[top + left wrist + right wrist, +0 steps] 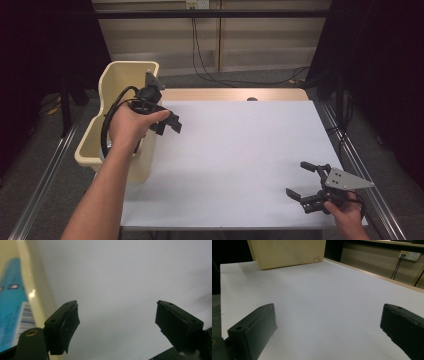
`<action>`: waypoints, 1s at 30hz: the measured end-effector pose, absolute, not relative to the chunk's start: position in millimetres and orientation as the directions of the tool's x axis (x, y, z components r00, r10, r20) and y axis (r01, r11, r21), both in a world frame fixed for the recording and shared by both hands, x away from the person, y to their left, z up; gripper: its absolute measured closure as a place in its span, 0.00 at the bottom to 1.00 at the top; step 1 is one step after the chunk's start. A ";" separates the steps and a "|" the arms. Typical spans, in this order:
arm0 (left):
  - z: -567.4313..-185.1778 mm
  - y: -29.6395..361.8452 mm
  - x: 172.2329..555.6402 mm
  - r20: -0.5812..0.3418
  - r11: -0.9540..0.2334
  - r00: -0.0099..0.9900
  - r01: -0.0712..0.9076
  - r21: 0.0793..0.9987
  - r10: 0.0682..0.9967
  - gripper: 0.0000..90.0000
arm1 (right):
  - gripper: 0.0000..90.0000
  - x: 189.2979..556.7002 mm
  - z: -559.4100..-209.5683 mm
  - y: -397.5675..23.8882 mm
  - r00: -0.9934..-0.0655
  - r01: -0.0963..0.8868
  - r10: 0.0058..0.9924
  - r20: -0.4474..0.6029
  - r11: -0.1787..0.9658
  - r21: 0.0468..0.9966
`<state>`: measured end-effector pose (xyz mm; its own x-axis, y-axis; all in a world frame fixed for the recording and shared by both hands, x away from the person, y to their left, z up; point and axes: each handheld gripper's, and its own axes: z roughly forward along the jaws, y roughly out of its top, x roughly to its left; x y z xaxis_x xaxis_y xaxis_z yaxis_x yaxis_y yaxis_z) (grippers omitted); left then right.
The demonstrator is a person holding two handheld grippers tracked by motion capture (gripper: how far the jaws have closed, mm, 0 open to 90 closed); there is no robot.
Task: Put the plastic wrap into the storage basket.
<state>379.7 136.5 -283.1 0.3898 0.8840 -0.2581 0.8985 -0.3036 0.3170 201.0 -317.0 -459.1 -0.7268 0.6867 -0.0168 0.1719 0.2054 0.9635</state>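
Standing at about nine o'clock of the table, the cream bin (112, 117) hangs just past the left edge of the white table top (240, 160), touching it along its side. In the left gripper view a blue packet with a barcode (11, 312) lies inside the bin, beside the bin's cream rim (37, 290).

The left gripper (167, 122) hovers just beside the bin, at about three o'clock of it, over the edge of the table top. Its jaws are released and parted, with nothing between them; its fingertips (66, 326) frame bare white surface. The left hand (129, 125) holds it, with the black cable (107, 125) looping over the bin.

The right gripper (305, 182) is well apart from the bin, at about five o'clock of the table, low over the white surface. Its jaws are also released and stand wide, with nothing in them. The right hand (347, 212) holds it near the front edge.
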 end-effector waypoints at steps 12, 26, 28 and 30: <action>-325.5 97.6 370.4 -0.261 -0.383 0.474 0.862 0.332 0.841 0.15 | 0.00 201.0 -459.2 -316.3 -0.729 0.173 0.684 -0.016 0.207 0.963; -409.0 89.2 341.0 -0.264 -0.359 0.528 0.794 0.491 0.807 0.15 | 0.00 201.0 -459.8 -316.7 -0.731 0.171 0.683 -0.022 0.215 0.962; -415.9 89.7 335.8 -0.261 -0.351 0.537 0.777 0.522 0.802 0.15 | 0.00 200.8 -459.8 -316.6 -0.732 0.172 0.681 -0.020 0.213 0.962; -422.6 89.8 328.9 -0.239 -0.329 0.546 0.740 0.587 0.803 0.14 | 0.00 200.5 -459.9 -316.7 -0.729 0.173 0.684 -0.020 0.213 0.962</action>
<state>328.9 89.8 -422.6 0.5464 0.8027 -0.2387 0.7400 -0.3293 0.5865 200.5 -316.7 -459.9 -0.7292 0.6840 -0.0200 0.1734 0.2129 0.9616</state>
